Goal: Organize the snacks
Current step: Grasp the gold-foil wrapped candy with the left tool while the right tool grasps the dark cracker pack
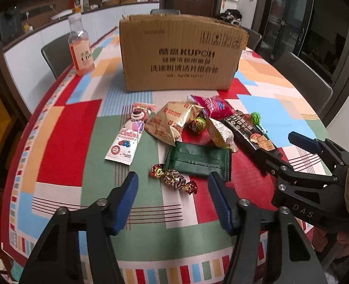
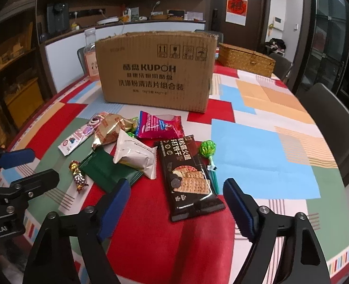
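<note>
- My left tool (image 1: pixel 172 198) is half open and empty, the candies (image 1: pixel 174 179) just above it at lower centre.
- My right tool (image 2: pixel 176 203) gapes wider, empty, the cracker pack (image 2: pixel 188 177) lying between its jaws untouched.
- I judge this the approach: next, lower and close.
- The box (image 2: pixel 155 71) waits upper centre on the surface (image 2: pixel 257 146).

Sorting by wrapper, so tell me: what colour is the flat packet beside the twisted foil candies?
Dark green packet, clearest in left wrist view.

Left tongs (image 1: pixel 173 200) and right tongs (image 2: pixel 176 207), black linkage arms, silver pivot screws, ribbed blue pads, white lettering
</note>
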